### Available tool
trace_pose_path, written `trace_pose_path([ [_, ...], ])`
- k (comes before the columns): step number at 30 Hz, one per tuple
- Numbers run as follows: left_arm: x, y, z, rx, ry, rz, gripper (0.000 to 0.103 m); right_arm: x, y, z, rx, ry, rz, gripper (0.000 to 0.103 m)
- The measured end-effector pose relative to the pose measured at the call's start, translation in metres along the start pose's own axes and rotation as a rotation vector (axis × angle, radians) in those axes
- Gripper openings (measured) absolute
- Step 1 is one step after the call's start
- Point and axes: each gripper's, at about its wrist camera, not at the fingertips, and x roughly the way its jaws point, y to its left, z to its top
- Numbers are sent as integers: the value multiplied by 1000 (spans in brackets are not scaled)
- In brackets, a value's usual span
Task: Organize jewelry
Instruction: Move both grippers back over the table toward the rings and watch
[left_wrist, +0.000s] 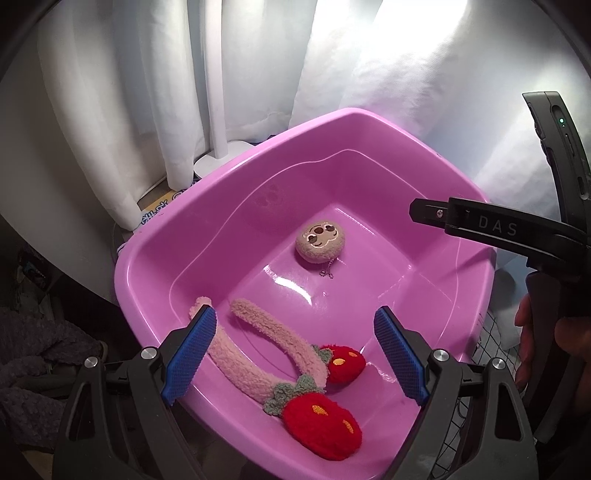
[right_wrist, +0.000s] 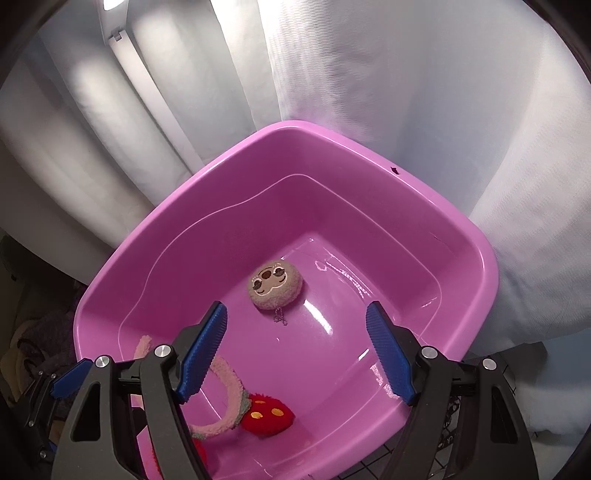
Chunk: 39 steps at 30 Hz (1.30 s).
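White curtains (right_wrist: 406, 92) fill the background of both views; no table shows beneath the pink basin (left_wrist: 166, 236), so its support cannot be confirmed.

Items: a plush headband (left_wrist: 258, 339) with two red strawberry pieces lies on the basin floor at lower centre of the left view. A round plush charm (left_wrist: 320, 240) with a stitched face and a short chain sits mid-floor, well apart from the headband.

Claws: the left claw (left_wrist: 295, 354) is spread wide and empty, hanging above the headband; whether its left pad touches the band's end cannot be told. The right claw (right_wrist: 297, 354) is also wide and empty, poised above the basin floor just below the charm in its view. Its black body enters the left view at right, over the basin rim.

Risks: the headband is springy and fuzzy; a pinch on one arm could let it swing or slip. The charm's chain may snag on a pad. Both claws working in one basin could collide.

Limits: in the right view the headband is largely hidden behind the claw. Dark clutter at the left edges is unreadable. A grid-patterned surface at lower right is cut off.
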Motion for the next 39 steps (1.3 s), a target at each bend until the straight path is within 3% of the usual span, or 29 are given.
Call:
trace_pose_path([
  [12,-13,3,-6,15,-18,3,86,-17,4,-12,3,-22,-4,74],
  [21,-24,9,-18,50,-24,-19,86,-43,-5,-50,73,-67,17,74],
  [29,-53,-8,-35,170,-83,-67,86,-87,-12,-114,172,-196,27,74],
  [33,-66,-24,-48,241,-106,-127,88,-110,-21,-158,236,-241,21,74],
  [39,-77,-63,-73,374,-119,-243,88,-141,-56,-244,392,-268,-88,74],
])
